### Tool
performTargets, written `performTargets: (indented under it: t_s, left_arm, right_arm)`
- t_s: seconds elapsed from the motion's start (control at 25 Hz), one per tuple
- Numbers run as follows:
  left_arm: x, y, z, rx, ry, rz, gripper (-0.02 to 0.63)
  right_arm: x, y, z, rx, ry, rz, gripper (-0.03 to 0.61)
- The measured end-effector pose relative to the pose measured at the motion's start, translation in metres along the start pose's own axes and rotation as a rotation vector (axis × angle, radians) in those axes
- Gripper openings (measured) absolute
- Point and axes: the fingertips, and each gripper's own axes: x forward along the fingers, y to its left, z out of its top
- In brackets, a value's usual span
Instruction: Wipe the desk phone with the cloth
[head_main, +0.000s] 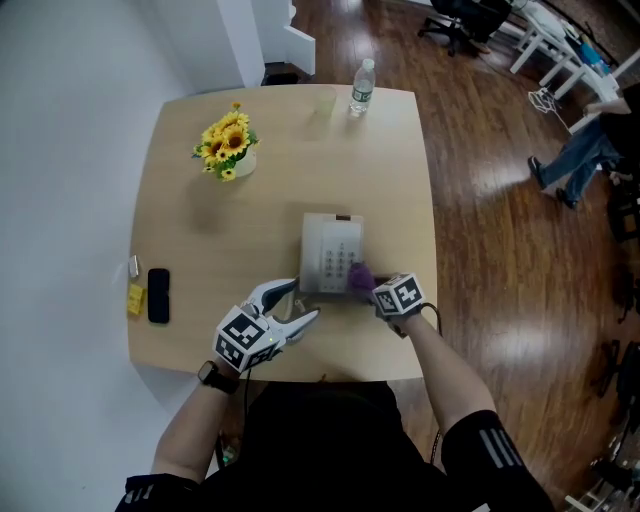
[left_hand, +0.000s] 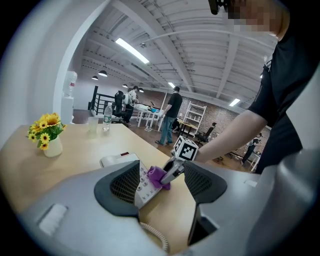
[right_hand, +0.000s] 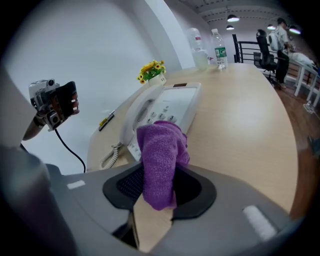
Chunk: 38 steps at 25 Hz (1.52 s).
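Note:
A white desk phone (head_main: 331, 255) lies mid-table, handset on its left side. My right gripper (head_main: 368, 285) is shut on a purple cloth (head_main: 359, 276), which rests on the phone's near right corner over the keypad (right_hand: 165, 112). In the right gripper view the cloth (right_hand: 160, 160) hangs between the jaws, with the phone (right_hand: 167, 107) just beyond. My left gripper (head_main: 297, 304) stands open with nothing in it, just near-left of the phone, above its coiled cord (left_hand: 152, 233). From the left gripper view the phone (left_hand: 131, 172) and cloth (left_hand: 159, 176) show between the jaws.
A pot of sunflowers (head_main: 229, 145) stands far left. A water bottle (head_main: 361, 87) and a clear cup (head_main: 324, 103) sit at the far edge. A black mobile (head_main: 158, 295) and yellow tag (head_main: 135, 298) lie near the left edge. People stand in the background.

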Motion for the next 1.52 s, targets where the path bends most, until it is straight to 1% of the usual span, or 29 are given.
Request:
performTargets:
  t_s: [0.16,0.24,0.32,0.4,0.52,0.6,0.72,0.84,0.96,1.04,1.12,1.32,1.52]
  left_arm:
    - [0.000,-0.001,-0.001,0.003,-0.001,-0.001,0.276]
    - [-0.001,-0.001,0.001,0.006,-0.004,-0.001,0.276]
    - [-0.002,-0.001,0.002,0.009,-0.008,0.000,0.275]
    - [-0.004,0.001,0.003,0.009,-0.011,0.006,0.276]
    - [-0.007,0.003,0.002,0.001,-0.013,0.019,0.275]
    - [-0.009,0.002,0.000,0.000,-0.011,0.023,0.275]
    - [-0.011,0.001,-0.002,-0.004,-0.006,0.031,0.276]
    - [-0.013,0.000,-0.005,-0.012,-0.004,0.045,0.276]
    - [-0.015,0.000,-0.007,-0.016,0.002,0.050,0.276]
    - [-0.018,0.002,-0.009,-0.019,0.004,0.056,0.276]
    - [-0.022,0.005,-0.011,-0.026,0.002,0.066,0.276]
    - [-0.021,0.006,-0.012,-0.033,-0.008,0.069,0.276]
    - [-0.016,0.002,-0.005,-0.023,-0.024,0.054,0.276]
  right_arm:
    - [0.002,0.011,-0.020,-0.008,0.042,0.022,0.156]
    - [0.000,0.014,-0.026,-0.045,0.074,0.029,0.158]
    - [-0.006,0.012,-0.020,-0.092,0.070,0.013,0.158]
    - [-0.015,0.005,0.004,-0.130,0.027,-0.022,0.158]
    - [-0.029,-0.009,0.058,-0.194,-0.038,-0.088,0.158]
    - [-0.035,-0.017,0.095,-0.255,-0.052,-0.136,0.158]
    - [-0.036,-0.025,0.141,-0.357,-0.035,-0.209,0.158]
    - [-0.025,-0.030,0.163,-0.457,0.021,-0.270,0.160]
    - [-0.007,-0.027,0.158,-0.546,0.102,-0.285,0.160]
    - [0.002,-0.017,0.147,-0.594,0.117,-0.278,0.160]
    - [0.007,-0.008,0.131,-0.603,0.113,-0.269,0.158]
    - [0.007,0.011,0.077,-0.578,0.111,-0.222,0.158]
    - [0.011,0.041,0.016,-0.634,0.167,-0.163,0.156]
